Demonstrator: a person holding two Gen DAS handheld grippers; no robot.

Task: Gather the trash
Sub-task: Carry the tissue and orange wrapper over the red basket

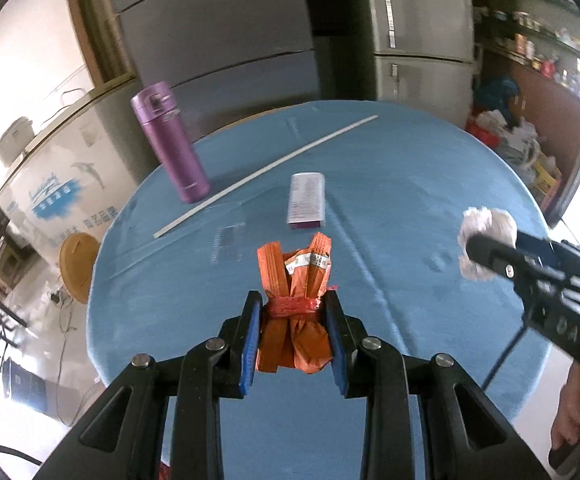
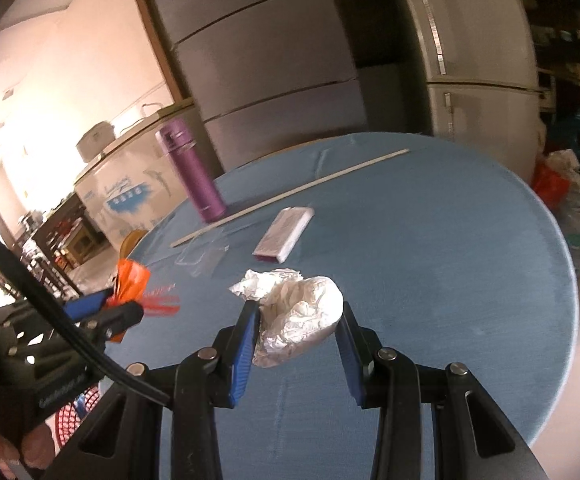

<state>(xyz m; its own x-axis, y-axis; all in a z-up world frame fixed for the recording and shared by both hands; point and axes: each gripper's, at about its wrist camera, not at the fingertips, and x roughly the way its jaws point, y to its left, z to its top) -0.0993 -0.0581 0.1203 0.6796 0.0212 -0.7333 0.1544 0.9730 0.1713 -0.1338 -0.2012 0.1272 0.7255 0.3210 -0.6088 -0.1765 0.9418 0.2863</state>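
My left gripper [image 1: 293,304] is shut on a crumpled orange wrapper [image 1: 296,280] and holds it above the round blue table [image 1: 410,184]. My right gripper [image 2: 300,312] is shut on a crumpled white tissue wad [image 2: 298,312], also held above the table. In the left wrist view the right gripper [image 1: 474,252] shows at the right with the white wad [image 1: 490,224] in it. In the right wrist view the left gripper [image 2: 119,306] shows at the left with the orange wrapper [image 2: 129,280].
A purple flask [image 1: 169,144] stands at the table's far left. A long white stick [image 1: 265,168], a small purple-and-white box [image 1: 307,200] and a clear plastic lid [image 2: 201,258] lie on the table. Refrigerators stand behind. A red basket [image 2: 75,416] sits low left.
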